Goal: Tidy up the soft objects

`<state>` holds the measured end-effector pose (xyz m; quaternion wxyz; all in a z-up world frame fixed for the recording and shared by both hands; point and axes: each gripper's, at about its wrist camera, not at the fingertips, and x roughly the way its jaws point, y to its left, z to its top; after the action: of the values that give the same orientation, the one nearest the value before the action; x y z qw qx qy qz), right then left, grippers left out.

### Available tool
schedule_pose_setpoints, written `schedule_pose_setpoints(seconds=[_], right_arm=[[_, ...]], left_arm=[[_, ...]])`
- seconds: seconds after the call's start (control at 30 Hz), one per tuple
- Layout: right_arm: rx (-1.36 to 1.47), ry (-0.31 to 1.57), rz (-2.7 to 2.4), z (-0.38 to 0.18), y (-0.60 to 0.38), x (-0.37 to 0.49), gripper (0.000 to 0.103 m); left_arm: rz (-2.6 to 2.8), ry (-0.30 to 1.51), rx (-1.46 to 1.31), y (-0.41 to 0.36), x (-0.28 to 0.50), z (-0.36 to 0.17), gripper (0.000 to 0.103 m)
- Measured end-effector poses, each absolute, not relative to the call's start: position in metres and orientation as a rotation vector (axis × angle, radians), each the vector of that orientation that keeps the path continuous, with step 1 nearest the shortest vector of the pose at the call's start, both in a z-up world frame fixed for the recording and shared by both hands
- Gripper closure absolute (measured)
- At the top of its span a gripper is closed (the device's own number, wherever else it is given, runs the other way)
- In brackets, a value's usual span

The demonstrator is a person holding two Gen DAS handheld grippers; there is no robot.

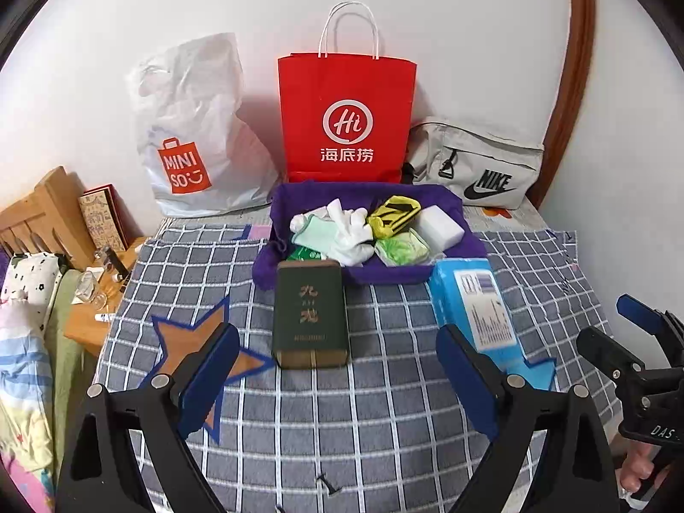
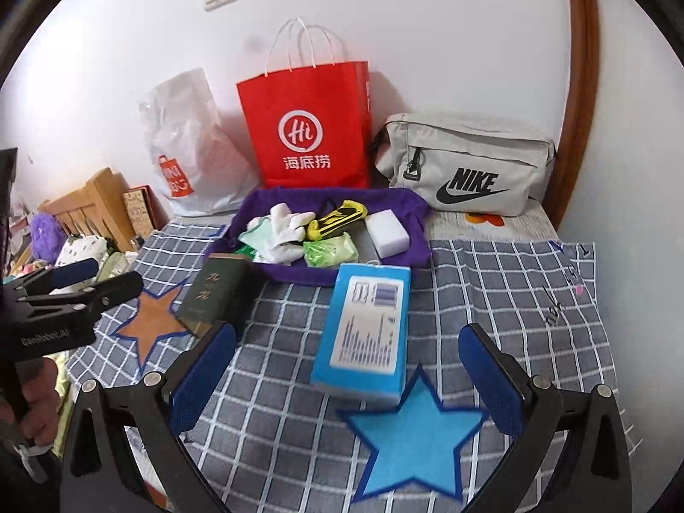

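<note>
While both claws stand wide open and hold nothing, the fuzzy purple tray (image 1: 308, 273) sits ahead of them on the checked cloth (image 1: 384, 406). Soft white gloves (image 1: 348, 231) and a squishy white block (image 1: 440, 226) lie inside. The left claw (image 1: 337, 367) and right claw (image 2: 346, 367) hang well apart from it.

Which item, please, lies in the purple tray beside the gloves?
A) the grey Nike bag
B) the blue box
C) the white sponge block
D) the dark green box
C: the white block lies inside the purple tray, while both boxes sit on the checked cloth in front of it.
</note>
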<state>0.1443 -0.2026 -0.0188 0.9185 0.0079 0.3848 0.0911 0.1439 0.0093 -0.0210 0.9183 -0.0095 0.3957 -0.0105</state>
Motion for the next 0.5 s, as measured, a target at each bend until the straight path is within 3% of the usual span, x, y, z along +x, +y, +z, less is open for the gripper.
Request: schedule_pose_setpoints(seconds=[0.5], right_arm=[[0.018, 0.741, 0.185, -0.014, -0.200, 0.077, 0.001]], left_arm=[[-0.011, 0.777, -0.049, 0.002, 0.080, -0.030, 0.009]])
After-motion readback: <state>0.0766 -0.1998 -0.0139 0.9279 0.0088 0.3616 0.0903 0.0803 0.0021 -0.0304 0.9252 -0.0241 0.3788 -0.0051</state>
